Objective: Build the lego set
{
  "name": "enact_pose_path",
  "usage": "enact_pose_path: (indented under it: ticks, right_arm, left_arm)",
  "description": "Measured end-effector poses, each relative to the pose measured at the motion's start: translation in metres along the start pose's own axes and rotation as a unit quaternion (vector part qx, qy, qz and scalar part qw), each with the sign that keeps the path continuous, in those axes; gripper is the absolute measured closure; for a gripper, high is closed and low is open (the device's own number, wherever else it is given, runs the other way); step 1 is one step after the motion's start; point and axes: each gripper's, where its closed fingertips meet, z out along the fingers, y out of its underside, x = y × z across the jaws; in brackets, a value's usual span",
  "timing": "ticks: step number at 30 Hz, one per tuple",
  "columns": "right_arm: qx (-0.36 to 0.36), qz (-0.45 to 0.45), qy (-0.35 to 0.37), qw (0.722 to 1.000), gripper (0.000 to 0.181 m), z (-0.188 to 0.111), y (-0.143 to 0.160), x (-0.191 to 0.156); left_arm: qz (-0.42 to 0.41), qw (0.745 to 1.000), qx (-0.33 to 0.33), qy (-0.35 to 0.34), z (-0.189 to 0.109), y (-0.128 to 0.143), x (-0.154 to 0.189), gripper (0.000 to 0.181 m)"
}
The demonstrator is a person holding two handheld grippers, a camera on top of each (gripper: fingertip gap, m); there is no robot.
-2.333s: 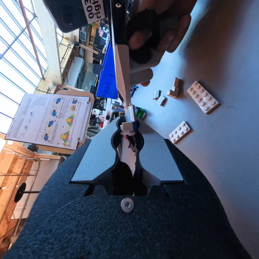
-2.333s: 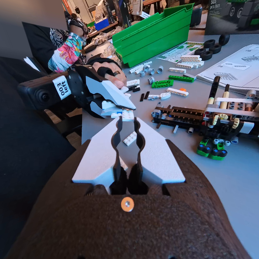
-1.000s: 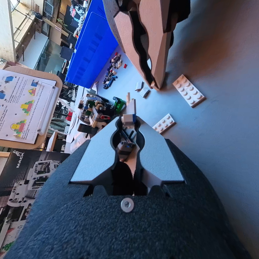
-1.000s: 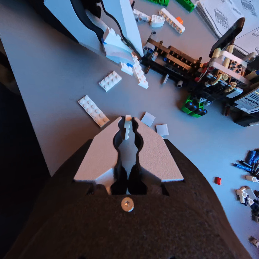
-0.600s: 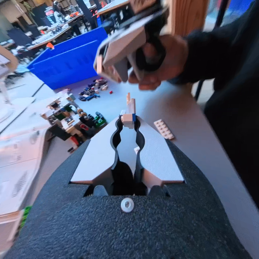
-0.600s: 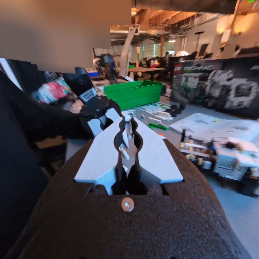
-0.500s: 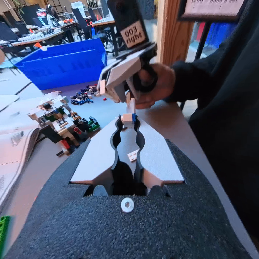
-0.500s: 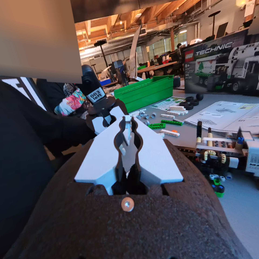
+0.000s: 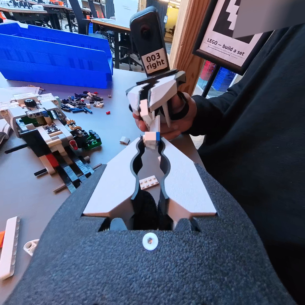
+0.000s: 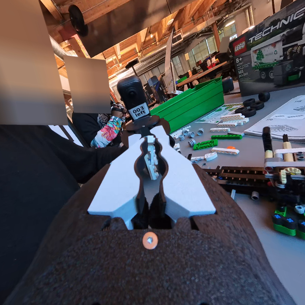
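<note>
Both grippers are closed on Lego parts and meet in mid-air above the grey table point(image 9: 115, 125). Left gripper point(image 9: 151, 142) pinches a small white sub-assembly with a blue edge point(image 9: 151, 137) at its very tips, from which a white stepped piece stands upward. Right gripper point(image 9: 145, 109), seen from the left wrist view pointing down and toward the camera, clamps a small white plate point(image 9: 144, 107) whose lower end comes close to, perhaps touching, the top of that stepped piece. From the right wrist view the right gripper point(image 10: 151, 140) holds the plate point(image 10: 150, 139) at its tips, with the studded white sub-assembly point(image 10: 151, 163) showing below between its fingers and the left gripper point(image 10: 148, 134) facing it just behind.

By my reading the step in hand is joining the plate to the held sub-assembly. The next move likely calls for lining studs up squarely and pressing the two together while the left grip holds firm; a skewed press could twist either piece out of its pinch.

A hand point(image 9: 175, 118) in a black sleeve wraps the right gripper's handle, tilting it steeply downward; the left gripper points roughly level, slightly upward.

On the table lie a loose white plate point(image 9: 149, 181), a part-built Technic chassis point(image 9: 47, 130), scattered small pins point(image 9: 80, 104) and a blue bin point(image 9: 54, 57); a green bin point(image 10: 189, 102) and instruction booklet point(image 10: 280, 118) sit on the other side.
</note>
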Motion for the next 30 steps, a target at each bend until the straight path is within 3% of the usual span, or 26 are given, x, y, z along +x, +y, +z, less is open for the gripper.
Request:
enact_pose_path:
  ticks: [10,26,30]
  right_arm:
    - [-0.030,-0.060,-0.024,0.997,0.173,-0.002,-0.001,-0.014]
    - [-0.105,-0.154,-0.015,0.982,0.170,-0.007,0.009,-0.013]
    - [-0.108,-0.158,-0.022,0.981,0.161,-0.007,0.011,-0.014]
  left_arm:
    - [-0.024,0.999,0.024,0.019,-0.002,-0.007,0.002,0.167]
    - [-0.005,1.000,0.004,0.010,0.000,-0.002,0.003,0.167]
    - [-0.003,1.000,0.002,0.005,0.000,-0.001,0.001,0.167]
